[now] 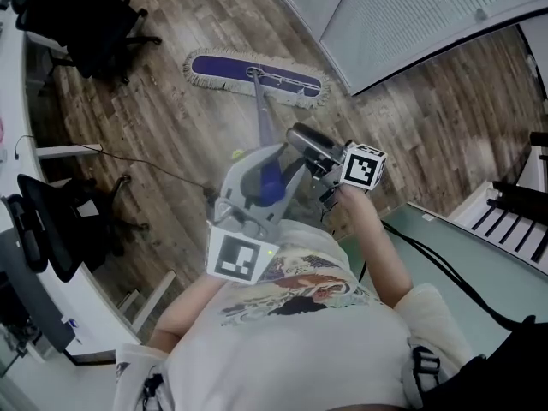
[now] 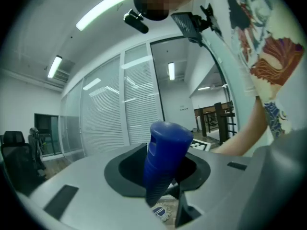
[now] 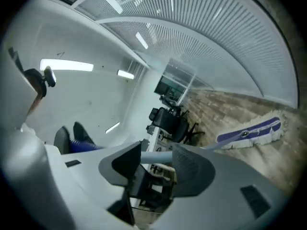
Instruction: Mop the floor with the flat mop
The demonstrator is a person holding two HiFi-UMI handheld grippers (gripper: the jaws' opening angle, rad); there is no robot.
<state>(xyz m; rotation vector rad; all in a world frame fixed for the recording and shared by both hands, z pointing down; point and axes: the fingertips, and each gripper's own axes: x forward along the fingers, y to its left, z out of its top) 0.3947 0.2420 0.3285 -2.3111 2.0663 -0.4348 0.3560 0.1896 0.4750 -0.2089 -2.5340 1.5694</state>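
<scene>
The flat mop's purple head (image 1: 257, 76) with its white fringe lies on the wood floor ahead of me. Its grey pole (image 1: 264, 118) slants back to a blue grip (image 1: 272, 185). My left gripper (image 1: 261, 191) is shut on that blue grip (image 2: 163, 159), which stands up between its jaws in the left gripper view. My right gripper (image 1: 301, 140) sits just right of the pole, higher up than the left. In the right gripper view the pole (image 3: 157, 156) crosses the gap beyond the right gripper's (image 3: 156, 166) jaws, and no pad presses on it. The mop head (image 3: 249, 132) shows at the right there.
Black office chairs (image 1: 86, 24) stand at the far left and another chair (image 1: 47, 229) by the white desk (image 1: 60, 151). A thin cable (image 1: 145, 166) runs over the floor. A blind-covered glass wall (image 1: 428, 15) closes the far right; a black rack (image 1: 518, 199) stands at right.
</scene>
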